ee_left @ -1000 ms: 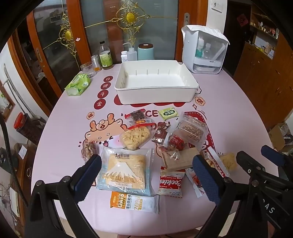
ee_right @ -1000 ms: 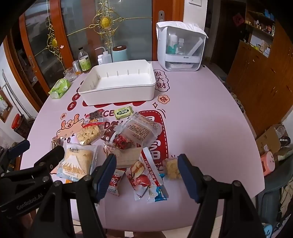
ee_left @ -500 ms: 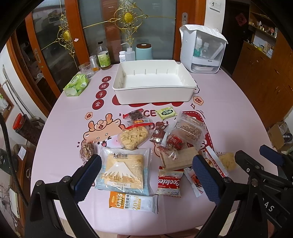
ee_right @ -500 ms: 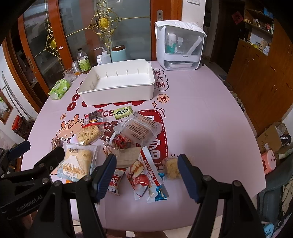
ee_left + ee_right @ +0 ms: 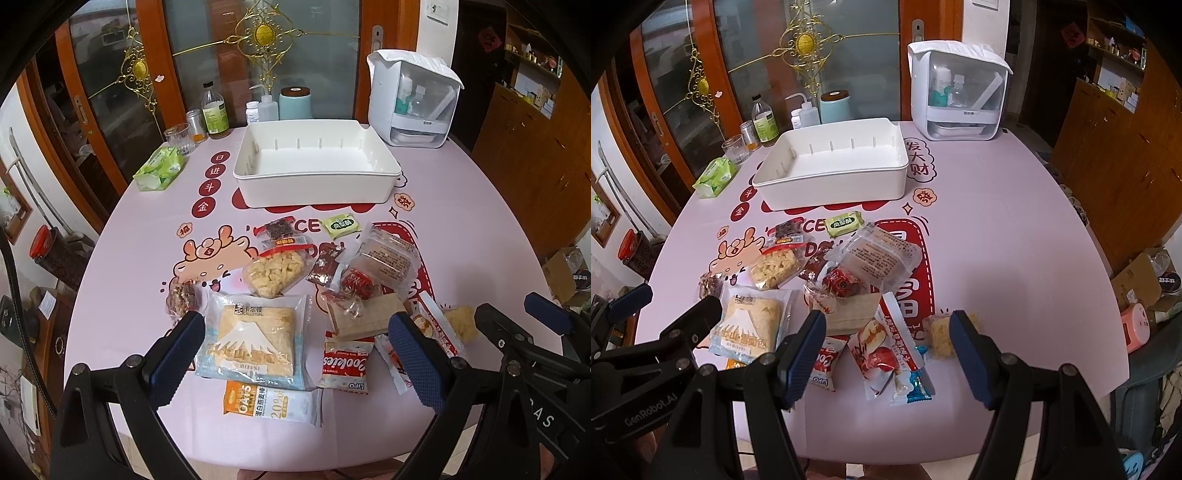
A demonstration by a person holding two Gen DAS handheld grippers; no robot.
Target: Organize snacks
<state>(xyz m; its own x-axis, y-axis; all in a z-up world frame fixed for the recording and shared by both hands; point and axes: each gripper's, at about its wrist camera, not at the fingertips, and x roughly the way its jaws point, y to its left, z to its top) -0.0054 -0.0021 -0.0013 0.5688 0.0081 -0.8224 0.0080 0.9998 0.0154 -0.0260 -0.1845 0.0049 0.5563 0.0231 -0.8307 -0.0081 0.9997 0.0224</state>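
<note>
Snacks lie loose before the empty white bin, none yet sorted, as both grippers hover, fingers spread and holding nothing, the first pickup apparently next.

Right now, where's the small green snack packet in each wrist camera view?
Left wrist view: the green packet lies right of centre, just in front of the white bin's near wall.
Right wrist view: the green packet lies left of centre, below the white bin.
Shared landmark: the white bin.
</note>
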